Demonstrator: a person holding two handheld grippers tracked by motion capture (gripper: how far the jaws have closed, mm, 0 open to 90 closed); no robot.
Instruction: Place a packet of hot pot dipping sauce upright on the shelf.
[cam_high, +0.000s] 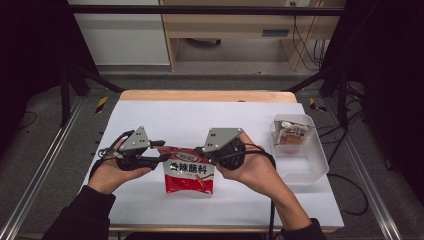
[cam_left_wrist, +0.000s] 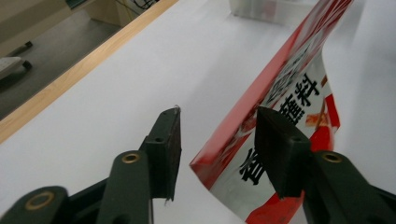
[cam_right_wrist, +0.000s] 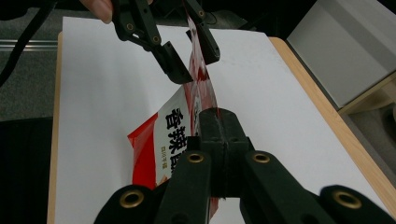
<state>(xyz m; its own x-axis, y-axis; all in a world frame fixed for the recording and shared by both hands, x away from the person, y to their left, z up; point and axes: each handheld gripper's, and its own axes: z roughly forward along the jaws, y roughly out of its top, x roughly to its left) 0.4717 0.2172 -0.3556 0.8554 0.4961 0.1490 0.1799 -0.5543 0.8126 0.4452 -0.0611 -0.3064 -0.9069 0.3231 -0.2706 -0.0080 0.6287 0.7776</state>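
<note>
A red-and-white seasoning packet (cam_high: 189, 175) with black characters hangs over the white table sheet (cam_high: 200, 117), its bottom edge near the sheet. My right gripper (cam_high: 201, 150) is shut on the right end of its top edge; in the right gripper view the jaws (cam_right_wrist: 218, 112) meet on the red foil (cam_right_wrist: 168, 135). My left gripper (cam_high: 162, 150) is at the packet's top left corner. In the left gripper view its jaws (cam_left_wrist: 217, 116) straddle that corner (cam_left_wrist: 289, 88), with a gap on the left side, so it is open.
A clear plastic bin (cam_high: 316, 161) stands at the table's right, with another small packet (cam_high: 292, 134) in its far end. The wooden table edge (cam_high: 207, 95) runs along the back. Metal frame rails flank both sides.
</note>
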